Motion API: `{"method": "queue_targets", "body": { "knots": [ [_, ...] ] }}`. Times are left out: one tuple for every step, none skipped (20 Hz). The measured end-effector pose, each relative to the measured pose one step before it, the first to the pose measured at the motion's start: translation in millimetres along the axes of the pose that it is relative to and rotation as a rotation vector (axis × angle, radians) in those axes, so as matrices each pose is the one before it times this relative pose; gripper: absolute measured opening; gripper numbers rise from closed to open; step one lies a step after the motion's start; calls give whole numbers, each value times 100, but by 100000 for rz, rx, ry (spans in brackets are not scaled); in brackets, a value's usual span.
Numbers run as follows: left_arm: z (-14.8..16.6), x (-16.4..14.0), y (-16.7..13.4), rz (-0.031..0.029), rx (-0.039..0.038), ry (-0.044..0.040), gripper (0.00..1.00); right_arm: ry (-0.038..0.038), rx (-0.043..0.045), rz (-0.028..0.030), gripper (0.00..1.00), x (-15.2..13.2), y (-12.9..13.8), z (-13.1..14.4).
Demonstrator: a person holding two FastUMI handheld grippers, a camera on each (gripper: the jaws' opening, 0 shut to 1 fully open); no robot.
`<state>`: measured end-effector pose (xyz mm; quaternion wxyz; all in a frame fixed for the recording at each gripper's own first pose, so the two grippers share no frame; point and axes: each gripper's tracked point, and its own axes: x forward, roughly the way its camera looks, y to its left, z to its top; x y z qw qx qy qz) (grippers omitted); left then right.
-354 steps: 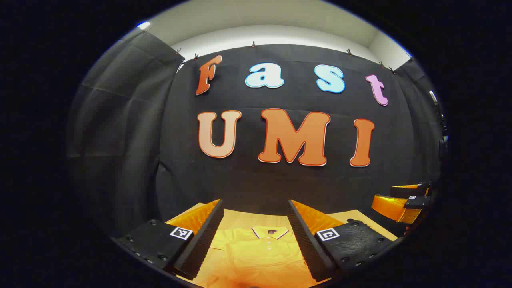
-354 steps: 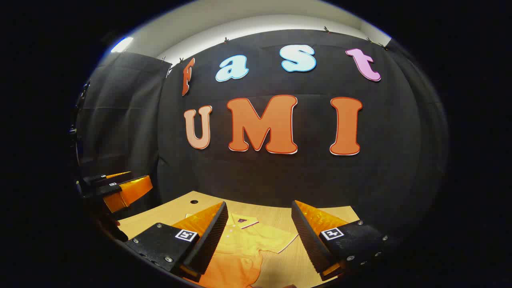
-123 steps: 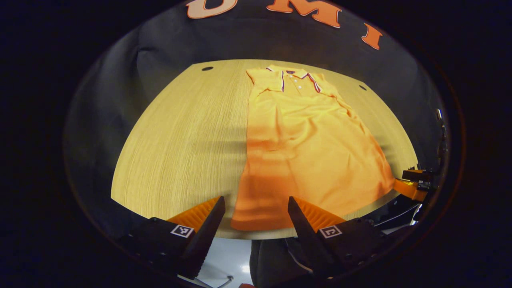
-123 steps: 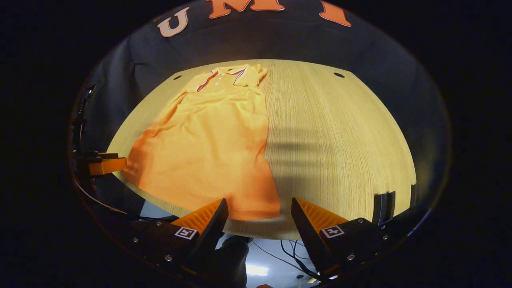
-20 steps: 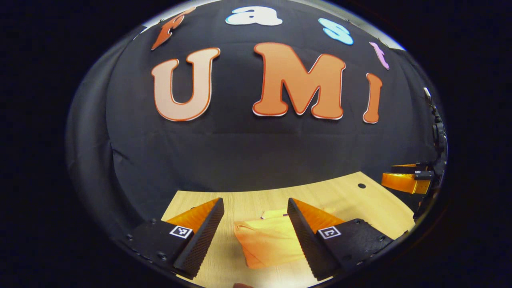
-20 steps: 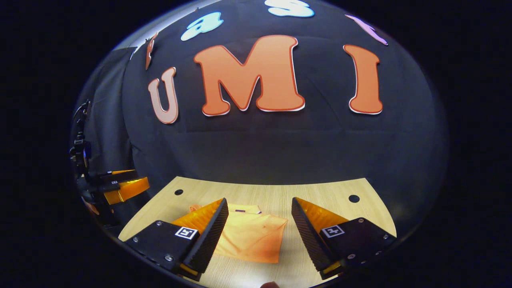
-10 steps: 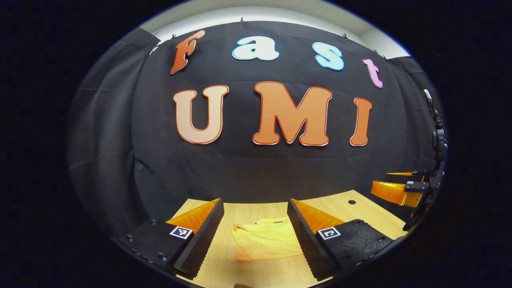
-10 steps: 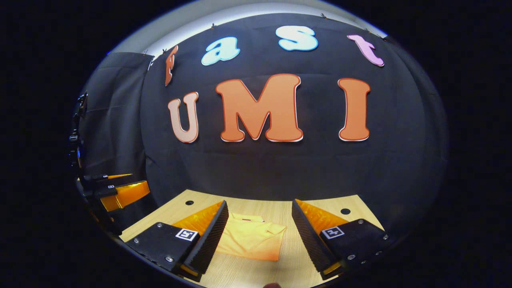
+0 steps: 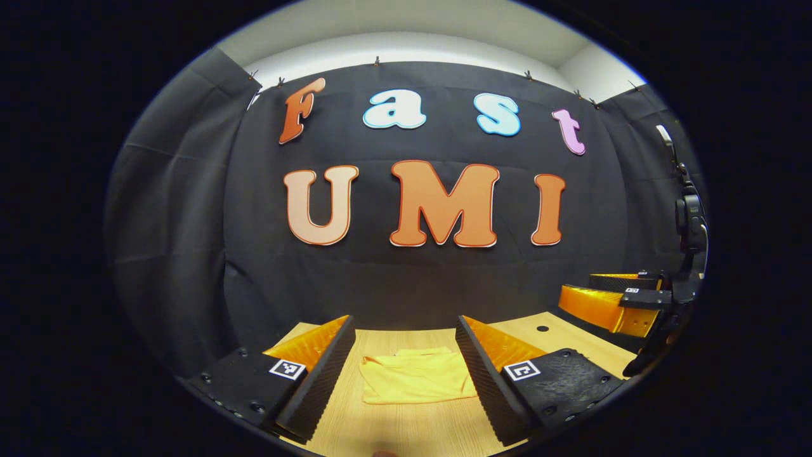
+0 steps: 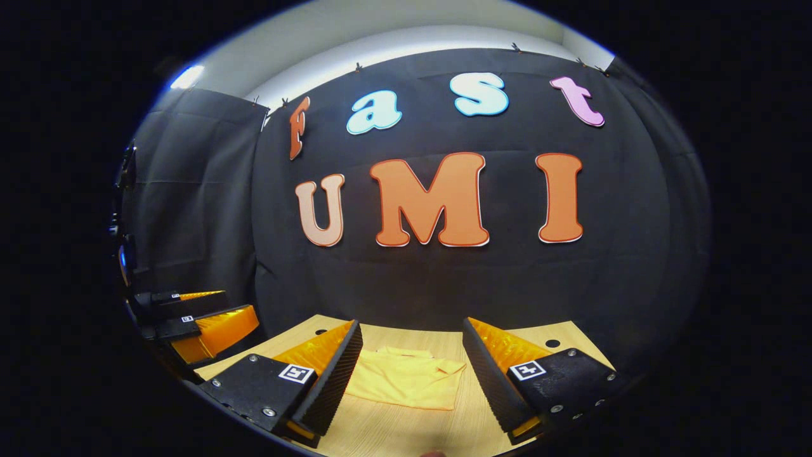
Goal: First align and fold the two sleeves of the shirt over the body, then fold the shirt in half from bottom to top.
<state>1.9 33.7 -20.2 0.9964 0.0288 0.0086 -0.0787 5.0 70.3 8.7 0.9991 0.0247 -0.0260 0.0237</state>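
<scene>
The shirt (image 9: 415, 377) lies folded into a compact yellow-orange bundle on the wooden table (image 9: 393, 431), toward the far side, near the black cloth wall (image 9: 190, 222). It is flat, with a few soft creases across the top layer. In the right gripper view the shirt (image 10: 406, 381) shows a small flap jutting out at its far right corner, and its near edge runs at a slight slant across the wood grain.

The left gripper (image 9: 406, 365) hangs above the table with its two fingers spread wide, the folded shirt showing in the gap between them, farther off. Neither finger touches the cloth. The right gripper (image 10: 412, 365) is held the same way, fingers well apart, with the shirt framed between them and nothing in its hold.

From the left gripper view, the right gripper (image 9: 609, 304) also shows at the far right edge, raised off the table and well apart from the shirt; there too its fingers stand apart. From the right gripper view, the left gripper (image 10: 196, 317) shows at the far left edge, likewise lifted and clear of the cloth, its fingers parted.

The table (image 10: 406, 438) is pale wood with a straight grain, and has small round holes near its far corners (image 9: 542, 329) (image 10: 552, 343). Behind it the black cloth wall hangs from clips along its top edge, with a strip of white wall (image 9: 406, 47) above it.
</scene>
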Motion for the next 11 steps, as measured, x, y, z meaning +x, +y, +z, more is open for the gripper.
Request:
{"method": "queue_targets", "body": {
  "knots": [
    [-355, -584, -494, -713, 92, -142, 96, -51, 173, 1882, 96, -431, 712, -360],
    [-172, -718, -365, -100, 702, 60, 96, 832, 94, 581, 96, -290, 352, -525],
    [-192, -451, -88, 251, 1019, 132, 98, 880, 276, 342, 100, -275, 36, -528],
    [-118, -489, -219, 94, 1215, 180, 96, 710, 311, 499, 96, -241, 394, -335],
    [-214, -461, -240, 365, 1140, 245, 96, 213, 310, 751, 96, -248, 345, -275],
    [-128, -391, -210, 0, 779, -39, 96, -530, -148, 724, 96, -189, 320, 67],
    [-8, -171, 37, 732, 223, -330, 96, -600, -557, 406, 96, -54, 288, 2],
    [161, -456, -161, -278, -768, -966, 96, -448, -722, -104, 96, -71, -40, -253],
    [198, -217, -53, 325, -451, -1105, 98, -54, -656, -29, 96, -135, 106, -162],
    [289, -92, 165, 748, 509, -584, 97, 578, -367, -23, 96, 4, 87, -259],
    [-42, -18, 79, 331, 808, -512, 96, 444, -293, 676, 96, -56, 194, -164]
  ]
}}
